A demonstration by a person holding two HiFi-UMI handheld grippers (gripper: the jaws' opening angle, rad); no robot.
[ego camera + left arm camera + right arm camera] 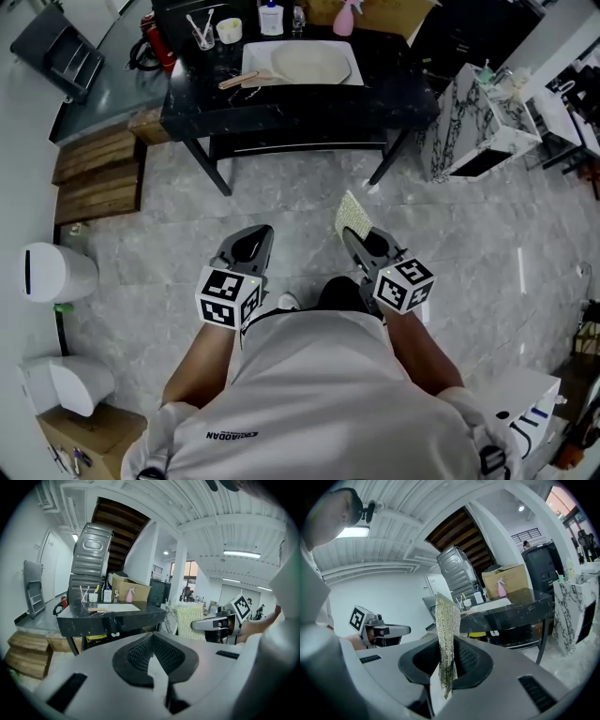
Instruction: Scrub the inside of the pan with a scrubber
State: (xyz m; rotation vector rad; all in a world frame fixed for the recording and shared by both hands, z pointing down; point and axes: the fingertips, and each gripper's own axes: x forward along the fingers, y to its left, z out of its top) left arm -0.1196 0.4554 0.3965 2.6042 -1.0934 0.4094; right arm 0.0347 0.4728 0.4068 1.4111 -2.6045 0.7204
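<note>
Head view: the right tool [361, 246] grips a flat yellow-green mesh scrubber [352, 216]; the left tool [251, 246] is closed, empty. The pale round pan [309, 64] lies on the black tabletop [384, 89] well ahead of both tools, so scrubbing looks unstarted.

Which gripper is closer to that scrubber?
Right. The right gripper holds the scrubber between its fingers; the left gripper, shut and empty, hangs apart to its left.

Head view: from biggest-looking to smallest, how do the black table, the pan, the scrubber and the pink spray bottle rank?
1. black table
2. pan
3. scrubber and pink spray bottle: they look about alike, and the scrubber is nearer the camera, so I leave them unranked.
</note>
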